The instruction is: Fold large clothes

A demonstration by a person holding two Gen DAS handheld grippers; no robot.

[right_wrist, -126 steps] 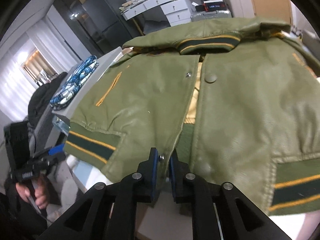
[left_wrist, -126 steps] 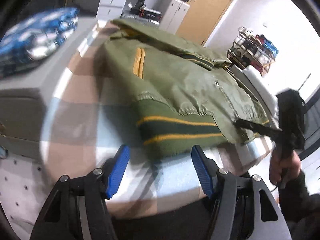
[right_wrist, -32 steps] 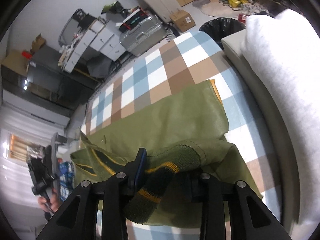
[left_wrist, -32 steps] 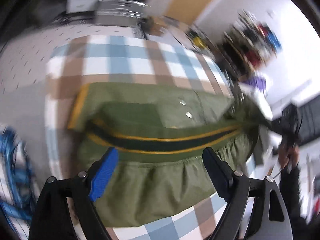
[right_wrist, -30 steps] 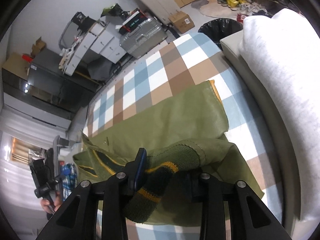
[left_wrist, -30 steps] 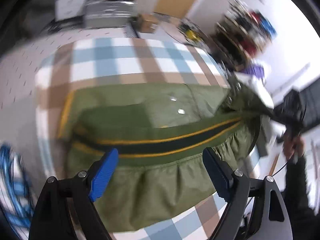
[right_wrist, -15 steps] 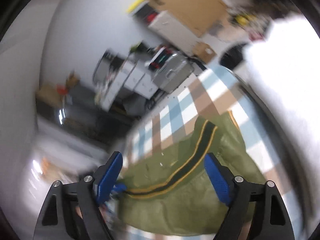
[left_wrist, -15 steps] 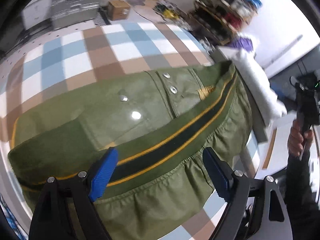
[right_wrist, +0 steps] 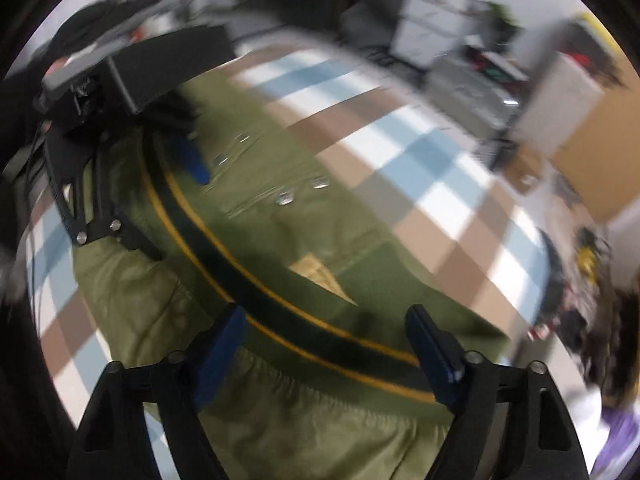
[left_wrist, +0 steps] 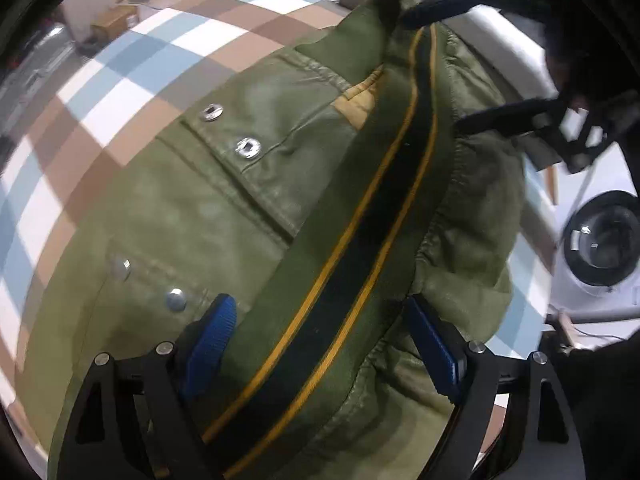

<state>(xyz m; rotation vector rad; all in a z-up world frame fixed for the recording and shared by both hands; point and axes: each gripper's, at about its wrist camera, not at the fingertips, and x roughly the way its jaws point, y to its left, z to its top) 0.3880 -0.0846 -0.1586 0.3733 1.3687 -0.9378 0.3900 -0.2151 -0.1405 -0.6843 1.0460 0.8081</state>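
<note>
The olive-green bomber jacket with a dark green, yellow-striped ribbed hem (left_wrist: 280, 216) lies on the blue, brown and white checked cloth (left_wrist: 120, 64), already doubled over: the ribbed hem band (left_wrist: 360, 248) runs as a diagonal stripe across the top of the bundle, with the snap-button front placket (left_wrist: 240, 148) showing beyond it and a patch of tan lining (left_wrist: 356, 100) peeking out beside the band. So at least one fold looks done, the lower part brought up over the body. The bundle is still bulky and loosely gathered on the near side of the band, so I judge that flattening and probably a further fold to make it compact are left.

The left gripper (left_wrist: 324, 344) hangs just over the jacket with its blue-padded fingers (left_wrist: 208, 340) spread wide, straddling the hem band and gripping nothing. The right gripper (right_wrist: 324, 344) is likewise wide apart above the same band, farther along it, and holds nothing; its view is blurred. In the left wrist view the right gripper appears at the far end of the band.

Beyond the checked cloth, away from the jacket, stand a white front-loading washing machine (left_wrist: 596, 248), white drawers (right_wrist: 424, 28) and a cardboard box (left_wrist: 112, 26).
</note>
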